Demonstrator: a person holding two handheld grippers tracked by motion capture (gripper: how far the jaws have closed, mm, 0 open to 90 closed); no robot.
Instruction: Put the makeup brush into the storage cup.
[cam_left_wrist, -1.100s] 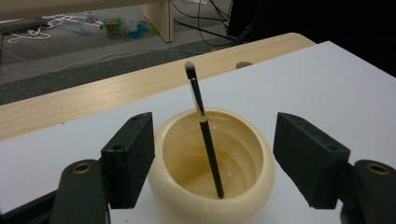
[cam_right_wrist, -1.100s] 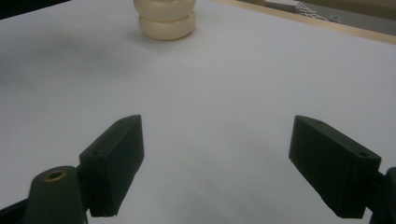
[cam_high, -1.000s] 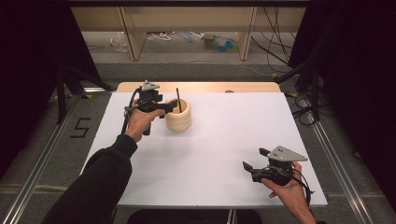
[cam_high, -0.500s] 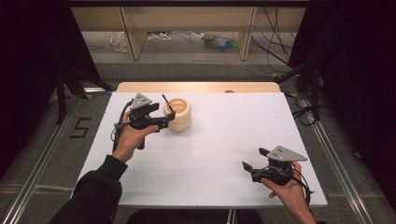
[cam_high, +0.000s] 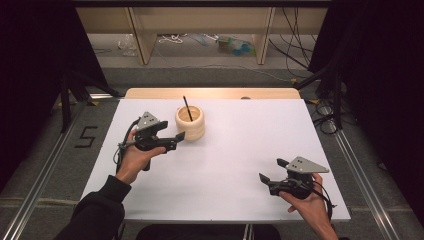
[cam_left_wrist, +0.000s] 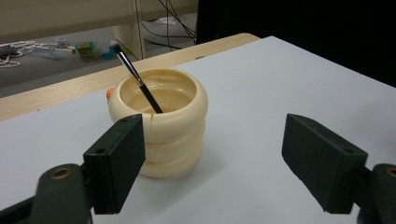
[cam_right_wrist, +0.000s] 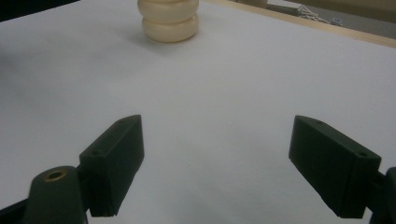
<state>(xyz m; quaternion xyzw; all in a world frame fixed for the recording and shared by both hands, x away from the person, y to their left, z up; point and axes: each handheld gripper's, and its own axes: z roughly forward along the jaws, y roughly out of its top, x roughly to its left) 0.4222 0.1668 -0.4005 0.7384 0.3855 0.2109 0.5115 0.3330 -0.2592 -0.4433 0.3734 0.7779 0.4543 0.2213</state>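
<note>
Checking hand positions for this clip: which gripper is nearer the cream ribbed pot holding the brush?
Left. The left gripper sits just beside the cream ribbed pot, jaws open and empty. The right gripper rests far off near the table's front right edge.

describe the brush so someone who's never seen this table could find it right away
On the white table, look toward the far edge, left of the middle, for the cream ribbed cup just ahead of the left gripper. The brush stands inside it, leaning on the rim. It is the one thin black stick there, poking above the cup.

Cream ribbed holder (cam_left_wrist: 159, 135), black brush (cam_left_wrist: 139, 84), white table (cam_high: 240, 165).
</note>
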